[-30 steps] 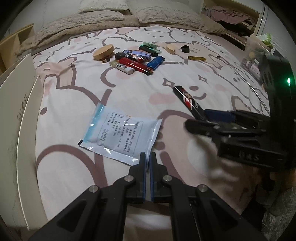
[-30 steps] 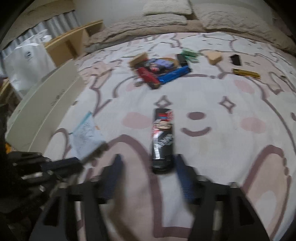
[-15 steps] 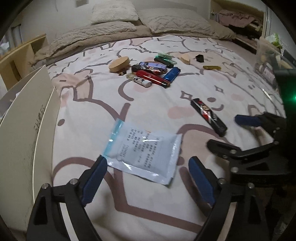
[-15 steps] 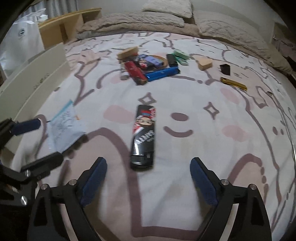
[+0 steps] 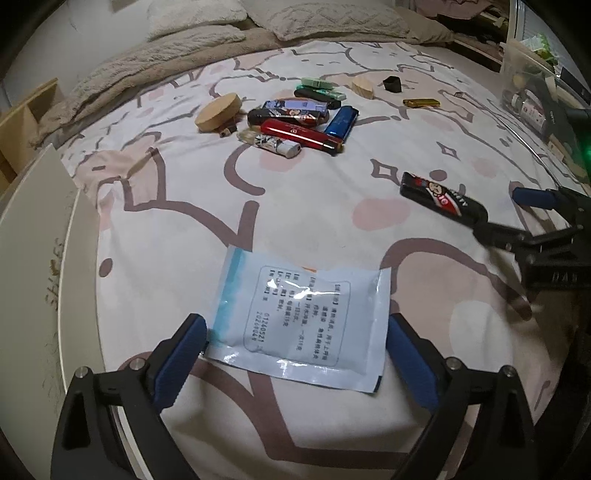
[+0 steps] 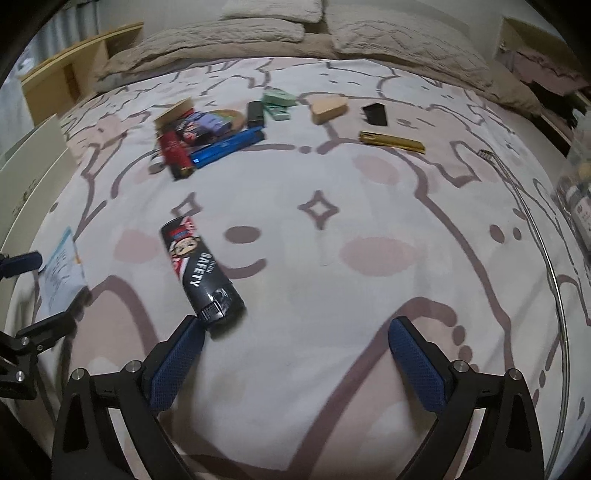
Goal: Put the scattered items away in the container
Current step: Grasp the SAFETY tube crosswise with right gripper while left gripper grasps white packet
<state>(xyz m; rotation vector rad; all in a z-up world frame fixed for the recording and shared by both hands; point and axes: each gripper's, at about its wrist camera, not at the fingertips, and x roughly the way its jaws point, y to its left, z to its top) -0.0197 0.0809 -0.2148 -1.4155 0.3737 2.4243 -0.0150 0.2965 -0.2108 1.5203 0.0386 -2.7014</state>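
Observation:
A flat blue-and-white sachet (image 5: 301, 319) lies on the patterned bedspread between the open fingers of my left gripper (image 5: 297, 354). A black lighter with a cartoon face (image 6: 201, 271) lies just ahead of my open right gripper (image 6: 297, 356), its near end by the left finger; it also shows in the left wrist view (image 5: 441, 199). A heap of lighters (image 5: 299, 123) lies further up the bed, with a round wooden lid (image 5: 218, 116), a wooden wedge (image 6: 328, 107), a black cap (image 6: 375, 113) and a gold lighter (image 6: 391, 141) nearby. A white box (image 5: 33, 277) stands at the left.
Pillows and a beige blanket (image 6: 280, 33) lie at the head of the bed. A wooden shelf (image 6: 74, 62) stands at the far left. A clear bin with bottles (image 5: 524, 88) sits at the right edge. My right gripper shows in the left wrist view (image 5: 517, 218).
My left gripper opened from shut and moved forward around the sachet. My right gripper opened wider and shifted right, so the black lighter now lies towards its left finger.

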